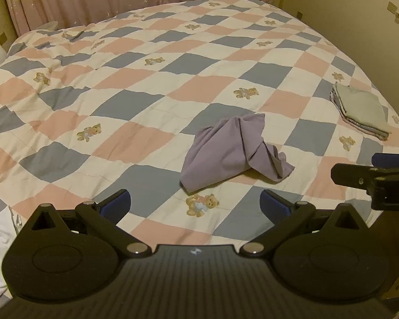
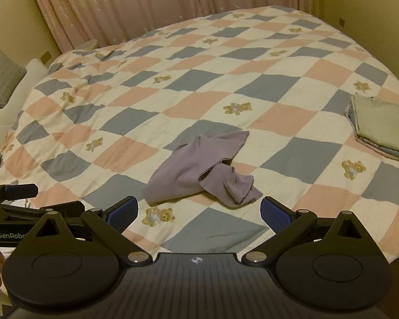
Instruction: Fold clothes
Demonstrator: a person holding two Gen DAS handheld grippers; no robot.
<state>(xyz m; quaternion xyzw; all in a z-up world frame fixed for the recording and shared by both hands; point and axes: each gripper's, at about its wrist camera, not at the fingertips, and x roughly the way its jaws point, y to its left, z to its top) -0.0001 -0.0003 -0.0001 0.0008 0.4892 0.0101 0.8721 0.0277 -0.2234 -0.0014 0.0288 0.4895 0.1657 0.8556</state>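
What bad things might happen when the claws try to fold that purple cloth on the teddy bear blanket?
1. The crumpled purple cloth is twisted over itself, so an open claw might pinch two layers and fold it crooked.
2. The checked teddy-bear quilt underneath is soft and wrinkled; the right claw could grab quilt along with cloth.
3. The left claw sits close beside the right, so they might bump.

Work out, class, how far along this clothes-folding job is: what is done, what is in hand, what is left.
Done: a stack of folded cloths sits at the bed's right edge. In hand: nothing; the left gripper and right gripper are both open and empty, above the quilt. Left: the purple garment lies crumpled and unfolded just ahead of them.
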